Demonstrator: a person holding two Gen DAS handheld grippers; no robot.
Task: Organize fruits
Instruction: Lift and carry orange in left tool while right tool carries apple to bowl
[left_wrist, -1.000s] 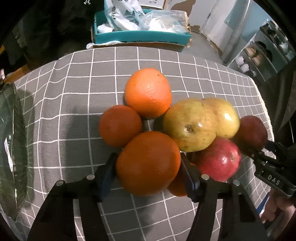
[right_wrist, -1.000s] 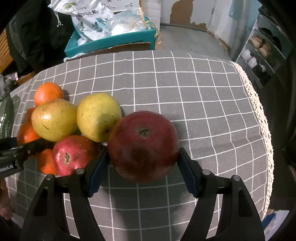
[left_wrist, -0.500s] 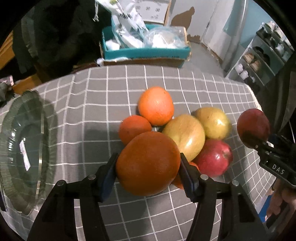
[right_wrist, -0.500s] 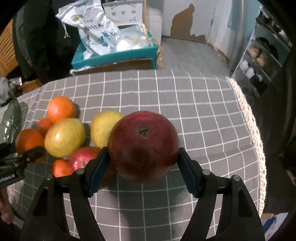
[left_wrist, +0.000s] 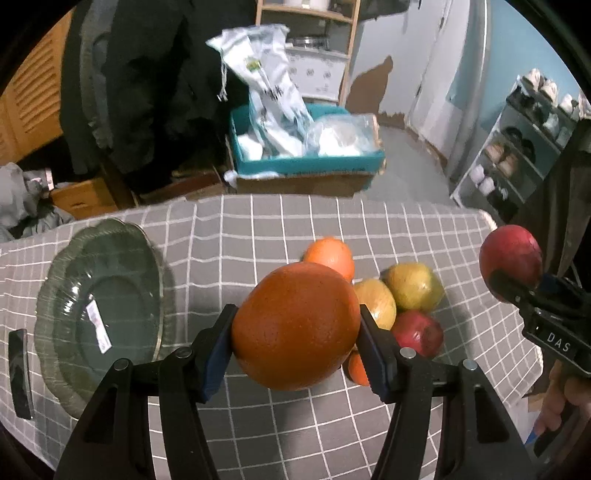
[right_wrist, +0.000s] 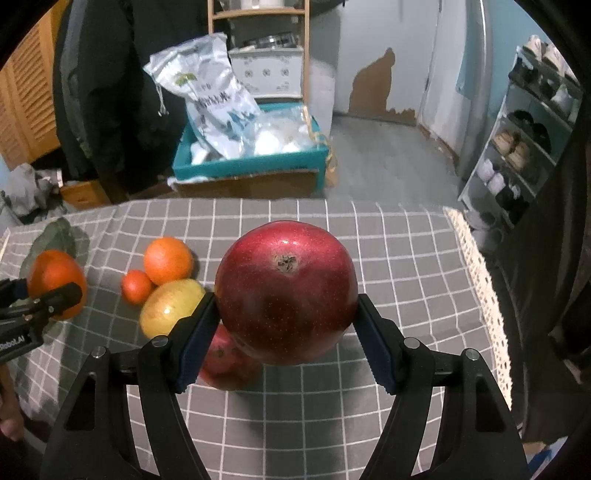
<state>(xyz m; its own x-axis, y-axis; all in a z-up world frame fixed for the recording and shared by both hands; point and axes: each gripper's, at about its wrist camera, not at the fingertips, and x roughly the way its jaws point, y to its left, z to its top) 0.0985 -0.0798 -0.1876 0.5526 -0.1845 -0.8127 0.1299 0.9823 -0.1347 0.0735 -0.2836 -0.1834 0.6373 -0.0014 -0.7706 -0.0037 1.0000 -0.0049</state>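
Both tongs clamped: left tongs (left_wrist: 295, 326) orange (left_wrist: 295, 325), right tongs (right_wrist: 282, 314) apple (right_wrist: 284, 291).

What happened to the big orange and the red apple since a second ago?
Both went up. The left tool lifted the big orange off the pile, and the right tool lifted the dark red apple off the cloth. Neither was let go. The other fruits and the green glass plate stayed where they were on the checked cloth.

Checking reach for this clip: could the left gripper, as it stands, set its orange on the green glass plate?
Probably yes. The left gripper is shut on the orange above the cloth, and the green glass plate lies bare to its left with nothing between.
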